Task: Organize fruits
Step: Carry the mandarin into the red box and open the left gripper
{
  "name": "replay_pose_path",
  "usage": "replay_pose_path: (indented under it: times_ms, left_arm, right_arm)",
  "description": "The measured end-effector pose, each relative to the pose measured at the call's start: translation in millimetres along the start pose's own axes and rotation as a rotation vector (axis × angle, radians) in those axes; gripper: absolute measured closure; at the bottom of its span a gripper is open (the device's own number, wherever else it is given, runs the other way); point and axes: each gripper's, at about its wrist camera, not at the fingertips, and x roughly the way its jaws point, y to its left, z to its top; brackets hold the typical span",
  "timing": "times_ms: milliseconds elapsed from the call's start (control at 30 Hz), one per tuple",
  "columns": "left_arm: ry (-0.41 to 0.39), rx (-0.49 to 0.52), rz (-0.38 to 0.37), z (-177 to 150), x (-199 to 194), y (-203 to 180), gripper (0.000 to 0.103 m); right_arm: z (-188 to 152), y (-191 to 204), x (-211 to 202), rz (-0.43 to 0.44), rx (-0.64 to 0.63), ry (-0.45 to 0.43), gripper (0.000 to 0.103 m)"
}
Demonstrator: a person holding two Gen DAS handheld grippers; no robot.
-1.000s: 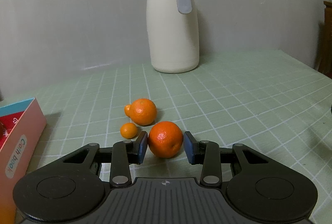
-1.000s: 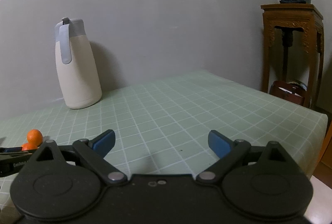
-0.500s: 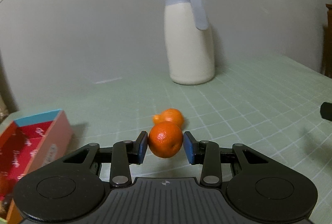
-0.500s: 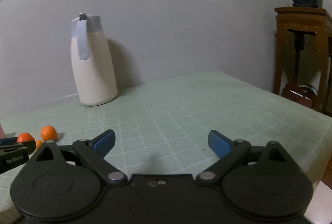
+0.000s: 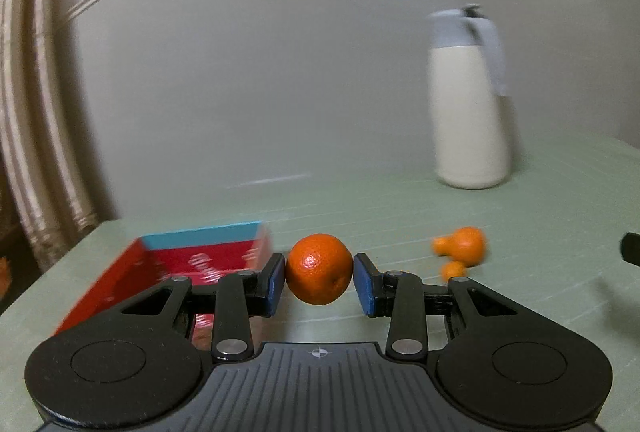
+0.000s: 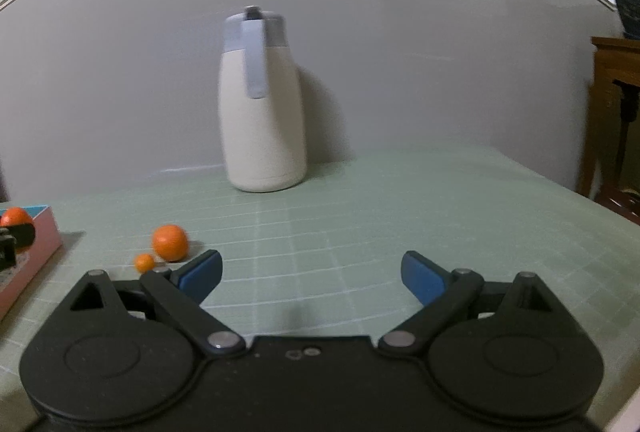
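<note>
Left gripper (image 5: 319, 282) carries a tangerine (image 5: 319, 269) off the table toward the red box (image 5: 168, 268).

A second ago the tangerine sat on the green checked tablecloth (image 6: 400, 199) beside the others; now it hangs clamped between the blue pads, just right of the box's near corner. A bigger orange (image 6: 170, 242) and a small one (image 6: 144, 262) remain on the cloth, further right of the box; blur may hide a third. The right gripper (image 6: 312, 274) gapes wide, empty. Next, probably, release into the box.
</note>
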Motion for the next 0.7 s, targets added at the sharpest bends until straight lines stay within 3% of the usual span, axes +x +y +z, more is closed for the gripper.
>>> replay_pose_path:
  times_ms: [433,700]
  left_arm:
    - [0.098,-0.115,0.163,-19,12,73,0.065]
    - [0.157,-0.155,0.194,-28,19,92,0.065]
  right_arm:
    - [-3,60,-1,0.126,-0.080,0.001,0.007]
    - [-4,81,3,0.181,-0.104,0.006,0.007]
